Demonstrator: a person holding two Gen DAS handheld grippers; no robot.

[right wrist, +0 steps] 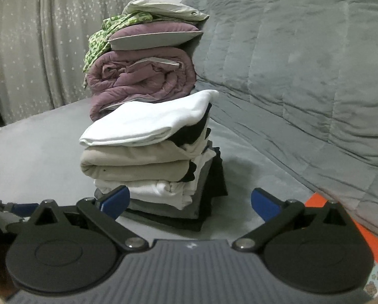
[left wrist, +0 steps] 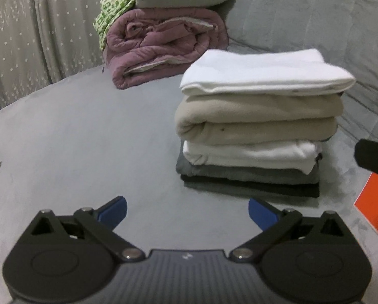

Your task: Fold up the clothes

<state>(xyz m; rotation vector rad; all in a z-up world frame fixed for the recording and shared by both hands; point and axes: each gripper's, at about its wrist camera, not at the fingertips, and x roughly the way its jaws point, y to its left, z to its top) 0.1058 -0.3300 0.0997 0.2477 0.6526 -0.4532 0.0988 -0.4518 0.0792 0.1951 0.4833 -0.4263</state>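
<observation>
1. A grey bed (left wrist: 87,131) fills the scene, with a starred curtain (left wrist: 37,30) behind and a quilted grey cover (right wrist: 303,76) rising at the right.
2. The stack (left wrist: 257,126) of folded clothes sits on the bed: white on top, beige, white, then grey and black at the bottom. Behind it lies a rolled purple quilt (left wrist: 163,48).
3. The left gripper (left wrist: 186,210) has its jaws spread wide with nothing between them; the stack lies ahead and to its right.
4. The right gripper (right wrist: 189,202) is likewise spread and empty. It looks nearer, with the stack's base just beyond its left finger.
5. The stack's long edges run across both views.
6. No unfolded garment shows ahead.
</observation>
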